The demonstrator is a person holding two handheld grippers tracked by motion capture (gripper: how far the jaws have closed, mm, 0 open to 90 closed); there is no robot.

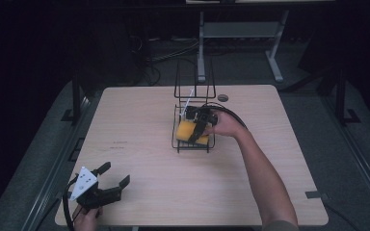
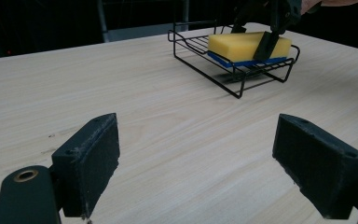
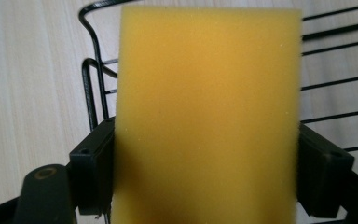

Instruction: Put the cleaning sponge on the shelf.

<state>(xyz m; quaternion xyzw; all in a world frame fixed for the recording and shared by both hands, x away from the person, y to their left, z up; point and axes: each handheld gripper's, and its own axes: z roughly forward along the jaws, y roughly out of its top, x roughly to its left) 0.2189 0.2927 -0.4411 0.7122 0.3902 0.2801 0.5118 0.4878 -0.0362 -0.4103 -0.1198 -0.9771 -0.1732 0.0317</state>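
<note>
Right gripper view: fingers (image 3: 324, 175) clamp unmarked yellow sponge (image 3: 207, 112).

The high view looked down from above. The left gripper view faced the distant black wire rack (image 2: 235, 63); the right gripper view hung close over it.

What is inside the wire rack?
A yellow sponge with a blue underside lies in the rack, with the right gripper closed on it. The rack wires beneath it are covered.

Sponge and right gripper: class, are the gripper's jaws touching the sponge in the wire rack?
Touching. The right gripper view shows the right gripper with both jaws pressed against the sides of the sponge, no gap, above the rack.
</note>
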